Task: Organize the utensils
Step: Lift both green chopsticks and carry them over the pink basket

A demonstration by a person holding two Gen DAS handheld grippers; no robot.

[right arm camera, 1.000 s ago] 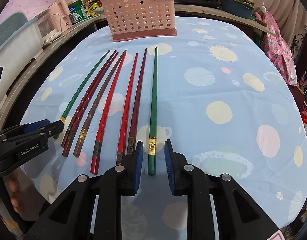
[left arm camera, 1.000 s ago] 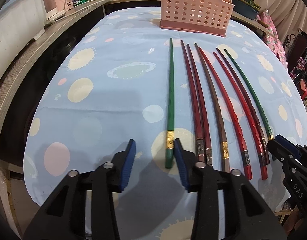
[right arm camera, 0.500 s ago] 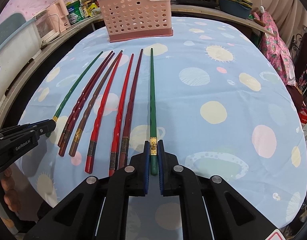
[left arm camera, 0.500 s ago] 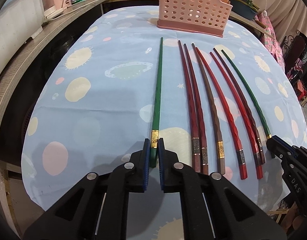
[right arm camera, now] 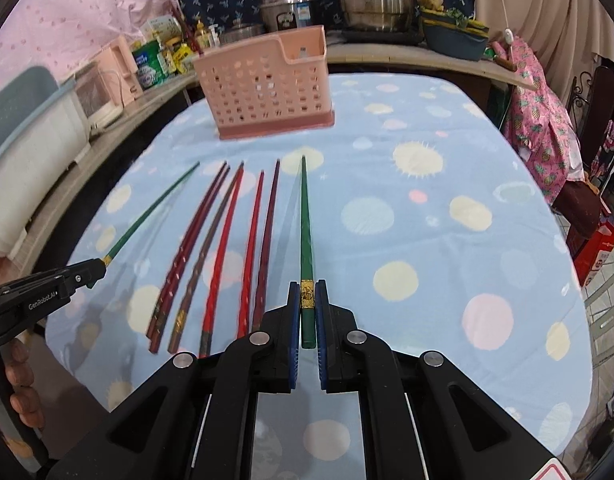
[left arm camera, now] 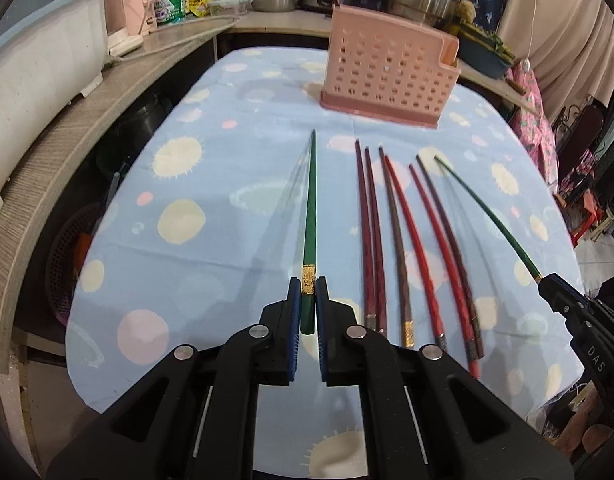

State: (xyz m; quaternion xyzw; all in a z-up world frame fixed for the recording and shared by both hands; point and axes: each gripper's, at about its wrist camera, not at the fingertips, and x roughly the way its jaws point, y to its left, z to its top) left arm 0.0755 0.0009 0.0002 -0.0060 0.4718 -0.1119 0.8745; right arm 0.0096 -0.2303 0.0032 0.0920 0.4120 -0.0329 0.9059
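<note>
My left gripper (left arm camera: 307, 300) is shut on the butt end of a green chopstick (left arm camera: 310, 208) and holds it lifted above the cloth, tip toward the pink perforated holder (left arm camera: 387, 76). My right gripper (right arm camera: 307, 304) is shut on a second green chopstick (right arm camera: 305, 232), also lifted. Each gripper shows in the other's view, the right gripper (left arm camera: 547, 280) at the far right and the left gripper (right arm camera: 97, 266) at the far left. Several red, maroon and brown chopsticks (left arm camera: 399, 232) lie side by side on the cloth between them, also seen in the right wrist view (right arm camera: 223, 248).
The table has a blue cloth (left arm camera: 211, 248) with pale dots. A counter (left arm camera: 87, 112) with a white tub, bottles and pots runs along the left and back. Pink patterned fabric (right arm camera: 547, 132) hangs at the right.
Both grippers closed on the green chopsticks at the row's two ends and raised them off the cloth, tilting the views up toward the holder.
</note>
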